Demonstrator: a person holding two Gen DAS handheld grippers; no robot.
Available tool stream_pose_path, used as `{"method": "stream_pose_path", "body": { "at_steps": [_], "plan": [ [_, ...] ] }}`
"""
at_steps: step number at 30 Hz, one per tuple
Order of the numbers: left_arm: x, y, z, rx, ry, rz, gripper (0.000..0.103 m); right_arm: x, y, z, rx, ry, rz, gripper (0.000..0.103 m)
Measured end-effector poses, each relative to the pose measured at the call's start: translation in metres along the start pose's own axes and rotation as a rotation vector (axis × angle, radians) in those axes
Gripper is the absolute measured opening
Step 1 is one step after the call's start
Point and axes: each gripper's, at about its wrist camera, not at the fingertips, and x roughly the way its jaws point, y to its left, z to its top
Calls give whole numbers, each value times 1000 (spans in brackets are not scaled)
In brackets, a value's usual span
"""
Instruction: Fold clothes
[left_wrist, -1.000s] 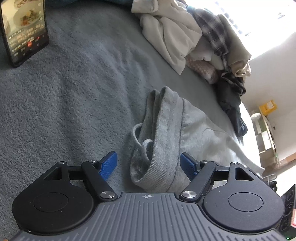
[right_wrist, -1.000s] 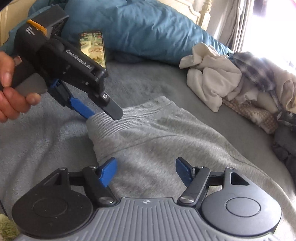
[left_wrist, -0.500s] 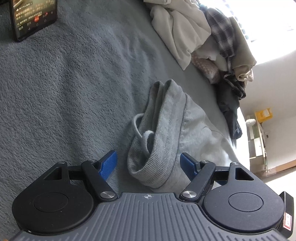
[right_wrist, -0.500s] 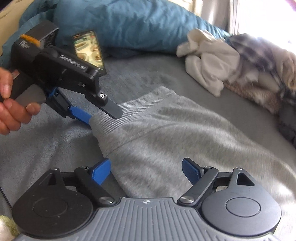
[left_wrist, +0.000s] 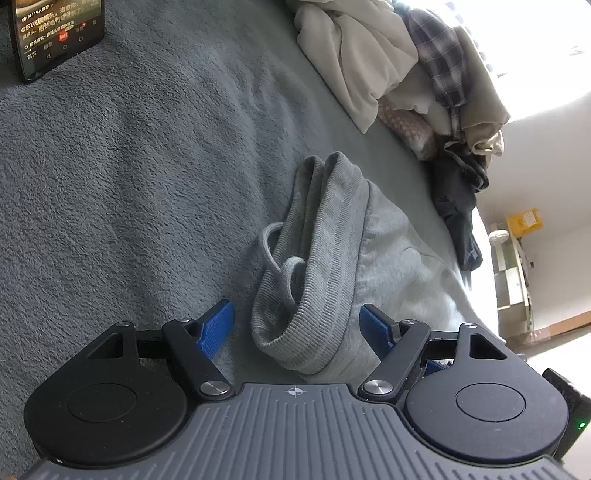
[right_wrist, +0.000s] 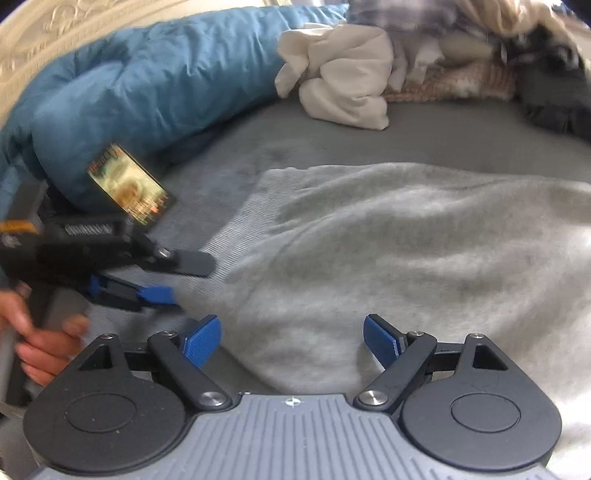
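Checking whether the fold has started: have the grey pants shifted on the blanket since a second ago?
Cannot tell: the grey pants keep their shape beside the phone; only the cameras seem to move.

Counting, relative to grey blanket (left_wrist: 129, 192):
- one pair of grey sweatpants (left_wrist: 332, 258) lying on it, centre
- one phone (left_wrist: 55, 33) lying on it, far corner
- one clothes pile (left_wrist: 424, 74) sitting at far edge; pieces inside not separable
- one blue duvet (right_wrist: 147, 85) bunching along far side
- two grippers hovering over it: left gripper (left_wrist: 297, 328), right gripper (right_wrist: 293, 338)
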Motion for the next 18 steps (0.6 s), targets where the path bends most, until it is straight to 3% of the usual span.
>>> {"method": "stream_pose_path", "body": {
  "at_steps": [10,18],
  "plan": [
    [1,2,0,-1,18,-9,76,3,52,-26,-469,-86,-156,87],
    [12,-2,-1,6,23,-25,80,18,56,-36,-530,-53,-204,88]
  ]
}}
